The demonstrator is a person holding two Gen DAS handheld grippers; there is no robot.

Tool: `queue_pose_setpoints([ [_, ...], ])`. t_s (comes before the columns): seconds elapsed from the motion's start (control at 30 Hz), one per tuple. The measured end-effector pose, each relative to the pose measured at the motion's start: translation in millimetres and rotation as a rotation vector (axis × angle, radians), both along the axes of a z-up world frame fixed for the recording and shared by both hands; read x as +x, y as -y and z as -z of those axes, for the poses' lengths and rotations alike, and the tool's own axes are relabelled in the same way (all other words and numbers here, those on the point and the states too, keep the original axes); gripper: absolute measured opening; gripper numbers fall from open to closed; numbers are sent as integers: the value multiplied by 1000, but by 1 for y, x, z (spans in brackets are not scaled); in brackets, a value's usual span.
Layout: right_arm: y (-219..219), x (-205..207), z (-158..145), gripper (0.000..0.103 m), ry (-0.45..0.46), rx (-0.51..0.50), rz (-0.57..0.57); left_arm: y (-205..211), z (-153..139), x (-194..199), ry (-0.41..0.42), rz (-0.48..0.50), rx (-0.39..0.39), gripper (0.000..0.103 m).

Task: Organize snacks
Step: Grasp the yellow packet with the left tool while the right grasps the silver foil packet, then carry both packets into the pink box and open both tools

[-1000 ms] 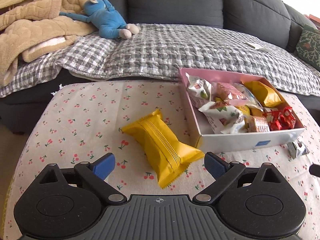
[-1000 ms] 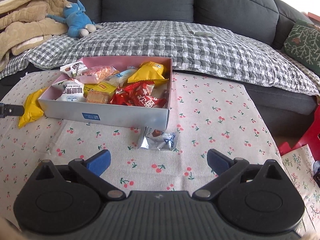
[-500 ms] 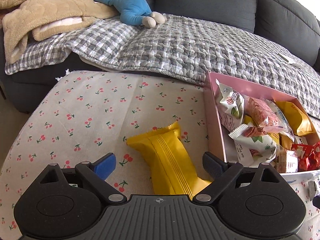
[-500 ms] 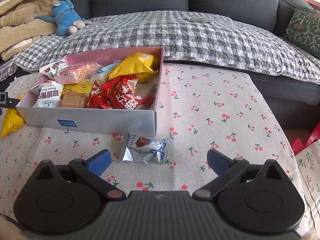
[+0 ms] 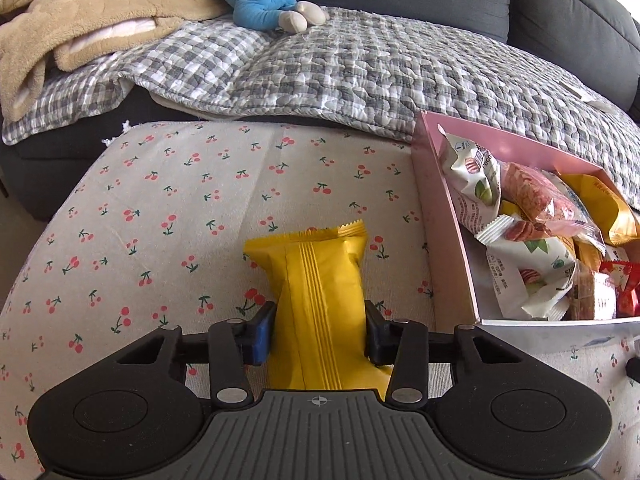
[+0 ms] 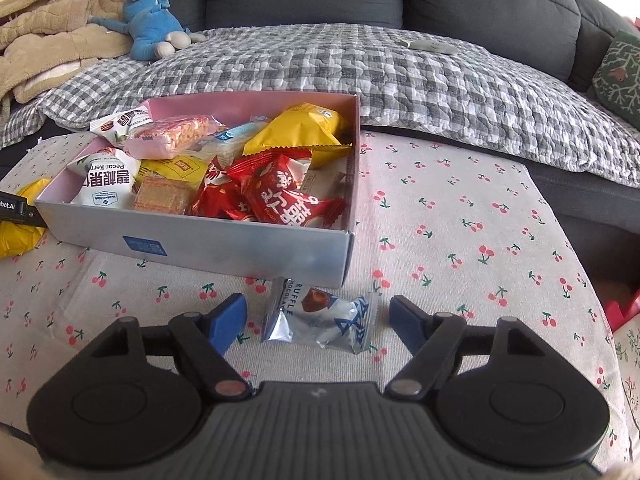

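While snack box [image 6: 240,246] sits just behind, truffle packet [image 6: 320,320] between open right claw [image 6: 318,320]

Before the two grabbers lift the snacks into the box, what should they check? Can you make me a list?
1. Left gripper squeezing the yellow packet: ok; its jaws have just been closing.
2. Right gripper squeezing the silver chocolate packet: not ok; jaws have been closing, gaps remain.
3. Chocolate packet centred between pads: ok.
4. Box open on top: ok.
5. Room left inside the box: cannot tell, looks crowded.
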State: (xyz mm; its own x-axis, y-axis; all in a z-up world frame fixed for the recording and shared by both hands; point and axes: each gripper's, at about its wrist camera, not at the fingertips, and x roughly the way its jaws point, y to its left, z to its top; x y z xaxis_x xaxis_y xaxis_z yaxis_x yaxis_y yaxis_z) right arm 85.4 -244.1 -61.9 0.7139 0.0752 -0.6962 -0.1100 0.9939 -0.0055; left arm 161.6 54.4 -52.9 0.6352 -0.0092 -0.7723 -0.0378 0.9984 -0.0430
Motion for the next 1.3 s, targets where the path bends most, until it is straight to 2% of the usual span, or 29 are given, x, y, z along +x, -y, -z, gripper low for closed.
queue_pose_setpoints([
  [0.07,-2,3,-2,49,-3,3,-17,0,-1,-4,-5,15,1,38],
  [0.13,-4,2,-4,42,-10,-6,-37,0,-2,-9,-14,37,4,38],
  [0.27,-7,4,-4,39,-19,-23,-59,1,-5,-22,-29,68,4,37],
  [0.43,-8,3,-7,37,-37,-12,-72,1,-9,-36,-42,97,-4,37],
  [0.63,-8,-6,-13,37,-34,5,-101,3,-20,-55,-18,142,-4,37],
  [0.9,-7,-14,-25,37,-22,27,-110,3,-34,-70,11,177,-51,36],
  [1.03,-7,-16,-35,37,-1,49,-112,7,-47,-73,38,195,-74,36],
  [1.3,-14,-6,-57,37,49,100,-114,26,-71,-60,88,226,-64,36],
])
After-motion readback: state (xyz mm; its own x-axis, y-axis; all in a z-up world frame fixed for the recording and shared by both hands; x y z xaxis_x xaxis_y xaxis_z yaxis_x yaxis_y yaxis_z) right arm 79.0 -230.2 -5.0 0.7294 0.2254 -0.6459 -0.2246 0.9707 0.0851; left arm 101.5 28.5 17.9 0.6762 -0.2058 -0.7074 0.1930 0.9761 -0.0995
